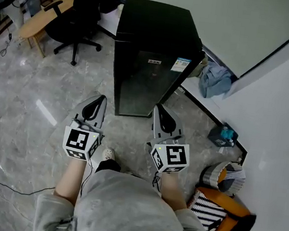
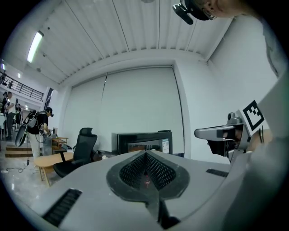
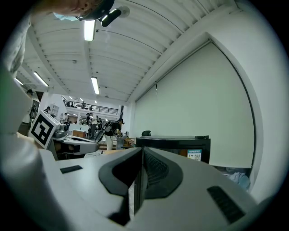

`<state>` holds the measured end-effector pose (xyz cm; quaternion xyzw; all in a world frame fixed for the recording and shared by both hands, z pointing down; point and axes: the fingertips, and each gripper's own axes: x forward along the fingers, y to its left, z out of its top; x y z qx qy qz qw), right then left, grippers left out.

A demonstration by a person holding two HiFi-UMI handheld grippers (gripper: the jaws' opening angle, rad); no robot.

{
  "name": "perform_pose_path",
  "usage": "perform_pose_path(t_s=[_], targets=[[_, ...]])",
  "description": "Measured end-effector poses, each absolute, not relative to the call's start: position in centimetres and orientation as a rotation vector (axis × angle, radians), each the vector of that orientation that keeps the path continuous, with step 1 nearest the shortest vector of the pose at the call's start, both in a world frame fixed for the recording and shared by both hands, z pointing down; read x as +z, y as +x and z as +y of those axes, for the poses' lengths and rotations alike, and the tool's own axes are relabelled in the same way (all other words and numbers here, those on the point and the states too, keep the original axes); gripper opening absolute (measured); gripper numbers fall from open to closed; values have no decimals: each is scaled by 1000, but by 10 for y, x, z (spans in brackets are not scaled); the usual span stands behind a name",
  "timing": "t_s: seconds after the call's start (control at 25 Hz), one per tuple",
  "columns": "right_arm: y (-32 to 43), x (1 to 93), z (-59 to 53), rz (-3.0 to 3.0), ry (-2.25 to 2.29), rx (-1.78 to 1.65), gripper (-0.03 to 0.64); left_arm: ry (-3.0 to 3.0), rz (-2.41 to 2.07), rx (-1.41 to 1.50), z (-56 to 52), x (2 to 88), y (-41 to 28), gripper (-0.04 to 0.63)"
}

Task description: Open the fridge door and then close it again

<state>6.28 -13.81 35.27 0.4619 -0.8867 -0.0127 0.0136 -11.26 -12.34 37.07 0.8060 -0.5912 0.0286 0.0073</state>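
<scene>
The black fridge (image 1: 153, 50) stands on the floor ahead of me, its dark glass door shut and a small sticker near the door's top right corner. Both grippers are held level a little short of the door and touch nothing. The left gripper (image 1: 96, 100) is shut and empty, pointing at the door's left side. The right gripper (image 1: 160, 109) is shut and empty, near the door's right edge. In the left gripper view the jaws (image 2: 145, 155) meet with the fridge (image 2: 142, 142) beyond. In the right gripper view the fridge (image 3: 180, 146) stands past the closed jaws (image 3: 141, 151).
A black office chair (image 1: 79, 8) and a wooden table (image 1: 41, 17) stand at the back left. Right of the fridge lie a blue cloth (image 1: 215, 79), a blue box (image 1: 222, 134), a roll (image 1: 221, 176) and a striped orange thing (image 1: 221, 212) along the white wall.
</scene>
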Motion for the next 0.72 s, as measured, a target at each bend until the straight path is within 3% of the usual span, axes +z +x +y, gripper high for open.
perform_pose_path(t_s=[0.72], targets=[[79,337,-100,-2821,1399,-86,25,2519,-1841,22,-76,351,-84,14]])
